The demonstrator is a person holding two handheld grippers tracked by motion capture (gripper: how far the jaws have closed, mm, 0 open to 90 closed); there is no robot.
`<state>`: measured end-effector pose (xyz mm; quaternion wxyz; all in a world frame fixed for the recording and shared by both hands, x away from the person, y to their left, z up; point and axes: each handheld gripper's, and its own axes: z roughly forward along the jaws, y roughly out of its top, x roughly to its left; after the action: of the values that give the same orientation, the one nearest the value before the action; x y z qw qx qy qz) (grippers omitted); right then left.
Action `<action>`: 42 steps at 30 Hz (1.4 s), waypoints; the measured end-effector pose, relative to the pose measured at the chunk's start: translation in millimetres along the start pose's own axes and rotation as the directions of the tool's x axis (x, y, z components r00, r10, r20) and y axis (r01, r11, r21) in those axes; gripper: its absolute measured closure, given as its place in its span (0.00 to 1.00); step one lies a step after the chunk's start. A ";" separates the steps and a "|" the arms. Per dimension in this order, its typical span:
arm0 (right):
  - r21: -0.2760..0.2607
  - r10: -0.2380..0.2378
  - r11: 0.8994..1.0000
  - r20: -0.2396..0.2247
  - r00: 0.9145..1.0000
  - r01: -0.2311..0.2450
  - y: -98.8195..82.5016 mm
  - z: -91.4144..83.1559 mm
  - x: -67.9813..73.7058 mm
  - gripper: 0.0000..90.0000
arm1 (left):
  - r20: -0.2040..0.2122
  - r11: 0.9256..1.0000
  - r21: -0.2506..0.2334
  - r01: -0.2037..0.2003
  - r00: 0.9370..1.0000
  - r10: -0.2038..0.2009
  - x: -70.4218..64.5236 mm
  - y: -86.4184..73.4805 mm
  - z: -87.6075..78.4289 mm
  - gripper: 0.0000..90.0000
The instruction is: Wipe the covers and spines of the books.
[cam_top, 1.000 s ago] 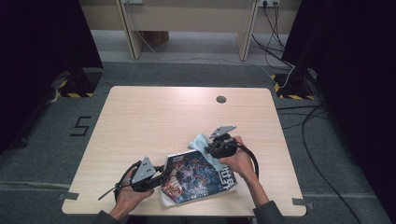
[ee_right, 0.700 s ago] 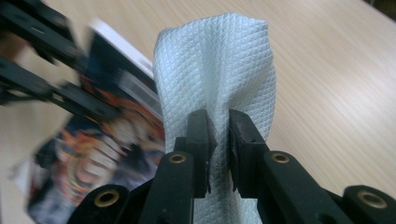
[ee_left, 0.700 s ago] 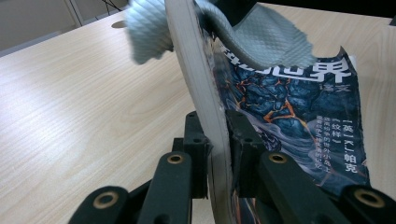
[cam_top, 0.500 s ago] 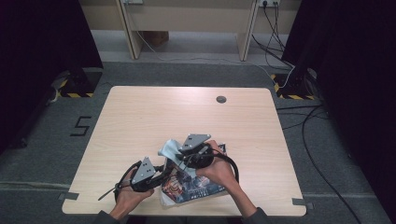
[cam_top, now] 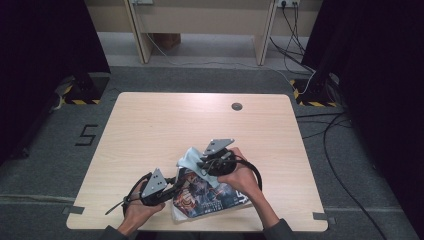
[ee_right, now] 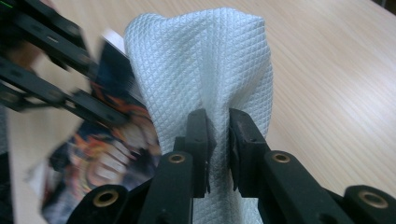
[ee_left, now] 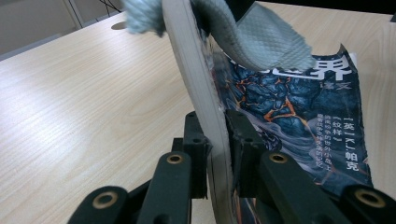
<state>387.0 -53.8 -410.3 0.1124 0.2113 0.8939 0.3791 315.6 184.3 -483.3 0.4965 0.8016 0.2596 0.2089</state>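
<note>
1. The cloth [ee_right: 201,65] is a pale woven fabric with a fine quilted diamond texture, matt
2. The book [ee_left: 299,112] has a glossy printed paper cover and a matt cream page block
3. The table [cam_top: 165,125] is smooth light wood-grain laminate
4. Both grippers' jaws look like matt black plastic

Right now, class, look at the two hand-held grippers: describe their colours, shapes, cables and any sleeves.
Both the left gripper and the right gripper are black, each topped by a grey three-cornered plate. Their fingers are black linked bars with brass-coloured pivot pins. A black cable loops from each. Dark sleeves show at the bottom edge.
</note>
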 end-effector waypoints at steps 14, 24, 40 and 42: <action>0.124 0.137 0.980 0.132 0.982 -0.154 -50.9 4.0 -63.4 0.88 | 0.004 1.000 -0.002 -0.016 1.000 0.016 -1.6 1.1 -0.7 0.87; 0.173 0.211 0.952 0.220 0.952 -0.251 -84.0 5.6 -94.1 0.88 | 0.003 1.000 -0.006 -0.024 1.000 0.024 -2.5 2.2 -0.8 0.87; 0.146 0.068 0.985 0.164 0.984 -0.092 -48.8 5.9 -74.8 0.89 | 0.007 0.999 -0.008 -0.043 0.999 0.043 -5.4 3.6 -0.1 0.87; 0.145 0.105 0.981 0.171 0.980 -0.130 -55.9 7.2 -83.3 0.89 | 0.007 0.999 -0.010 -0.046 0.999 0.046 -5.7 4.0 -0.1 0.87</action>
<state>447.0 -122.7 -452.3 0.1453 0.3021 0.8944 0.2959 311.9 179.3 -480.1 0.4965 0.8057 0.2381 0.2185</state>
